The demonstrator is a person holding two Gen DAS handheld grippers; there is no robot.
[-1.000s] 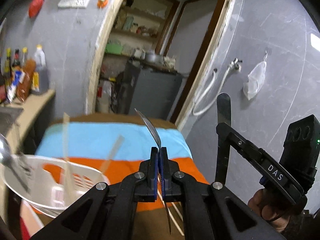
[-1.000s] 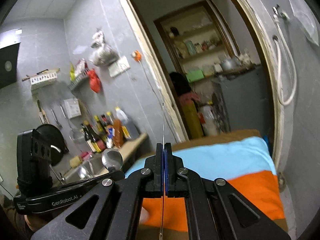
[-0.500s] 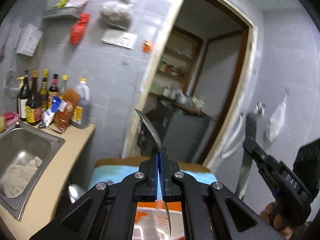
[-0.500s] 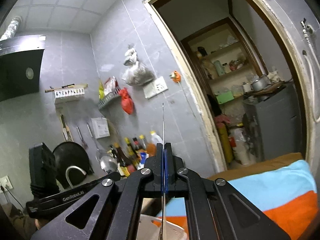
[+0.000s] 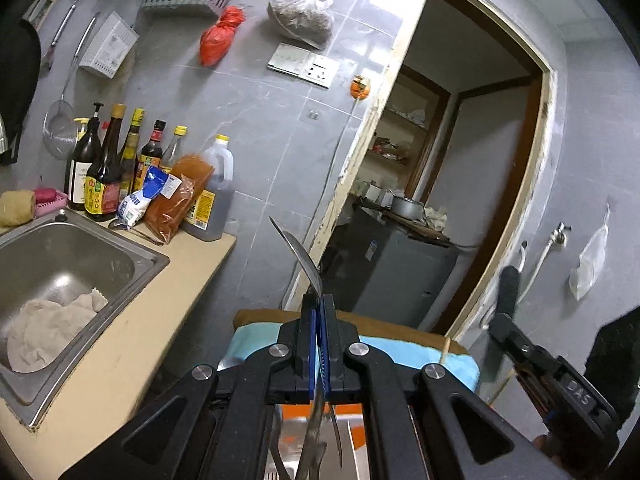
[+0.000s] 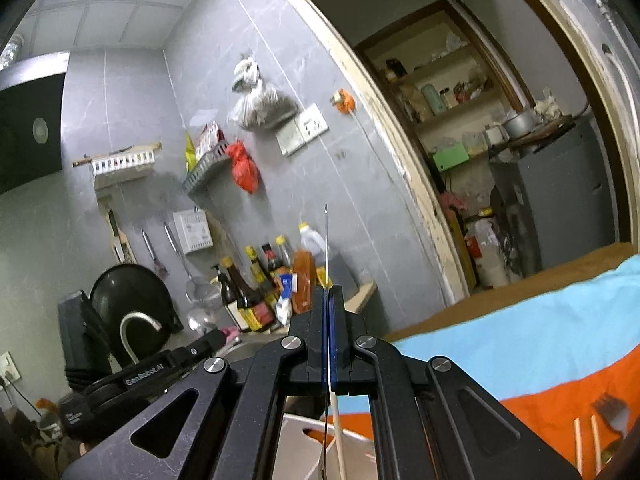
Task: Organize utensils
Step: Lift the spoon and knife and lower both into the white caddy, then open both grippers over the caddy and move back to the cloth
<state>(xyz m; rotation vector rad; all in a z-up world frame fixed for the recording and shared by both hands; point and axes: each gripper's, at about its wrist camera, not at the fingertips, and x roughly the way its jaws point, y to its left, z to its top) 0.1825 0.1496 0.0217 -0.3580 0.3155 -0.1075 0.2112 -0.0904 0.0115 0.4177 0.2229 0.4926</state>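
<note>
Left gripper [image 5: 319, 312] jaws pinch a spoon [image 5: 298, 254] edge-on; right gripper [image 6: 329, 304] jaws clamp a thin utensil [image 6: 326, 240] — sink [image 5: 132, 276], sauce bottles [image 5: 104, 168] beside.

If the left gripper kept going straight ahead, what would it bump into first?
Probably the door frame or the grey wall beside it. The left gripper, shut on a spoon, points there over the cloth-covered table. The spoon's tip would touch first; depth is hard to judge.

Open air lies ahead toward the dark wooden doorway [image 5: 472, 184] — to the left stand the steel sink [image 5: 60, 264] and a row of dark sauce bottles [image 5: 116, 168] on the beige counter [image 5: 132, 344] — the striped blue-orange cloth [image 6: 540, 356] lies below
</note>
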